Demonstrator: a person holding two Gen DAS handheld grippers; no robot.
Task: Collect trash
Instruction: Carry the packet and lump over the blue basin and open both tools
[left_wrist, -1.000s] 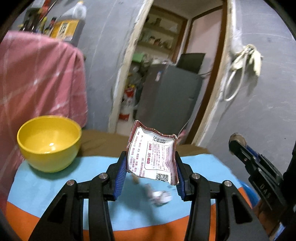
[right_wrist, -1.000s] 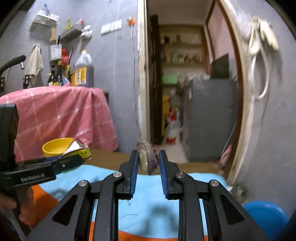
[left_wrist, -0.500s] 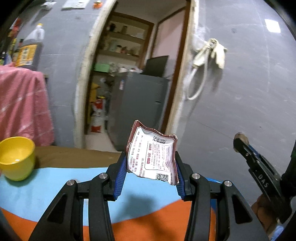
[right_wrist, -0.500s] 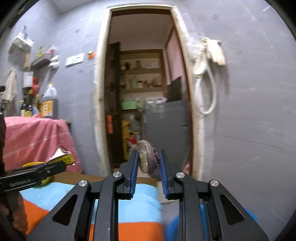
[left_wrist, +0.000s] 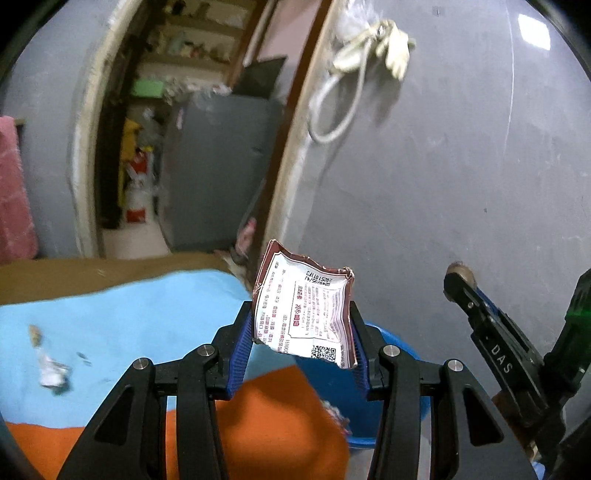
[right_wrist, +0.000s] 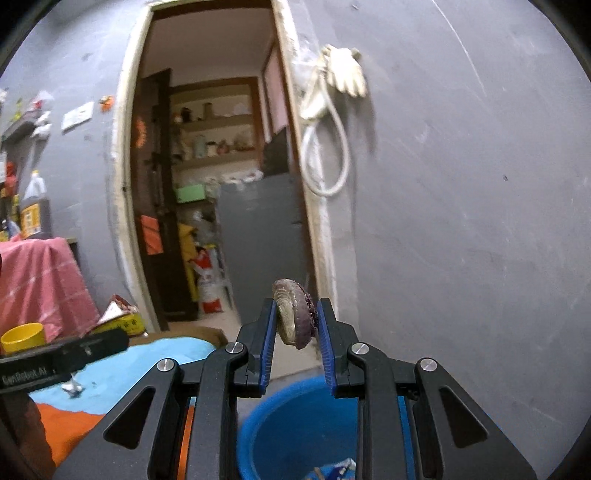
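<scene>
Fingers first: on the left gripper (left_wrist: 301, 347) the blue pads are pressed against both side edges of a torn food wrapper (left_wrist: 304, 314), which is held upright with its printed white face and QR code turned toward the camera. On the right gripper (right_wrist: 295, 325) the fingers are set narrow and clamped on a round, purplish-brown scrap of peel (right_wrist: 295, 314), which is gripped on edge between the pads. Below and just ahead of the right gripper, a blue bucket (right_wrist: 291, 413) is seen open-mouthed on the floor, with a few bits of trash at its bottom. In the left view the same bucket (left_wrist: 400, 349) is glimpsed behind the wrapper, off the right edge of the table. A blue-and-orange cloth (left_wrist: 129, 317) is spread over that table, and a crumpled white scrap (left_wrist: 51, 373) is left lying near its left side, beside a small brown crumb (left_wrist: 35, 334). A yellow bowl (right_wrist: 22, 336) is caught at the far left of the right view. Behind everything, a grey wall with hanging white gloves (right_wrist: 345, 72) and an open doorway is seen.
</scene>
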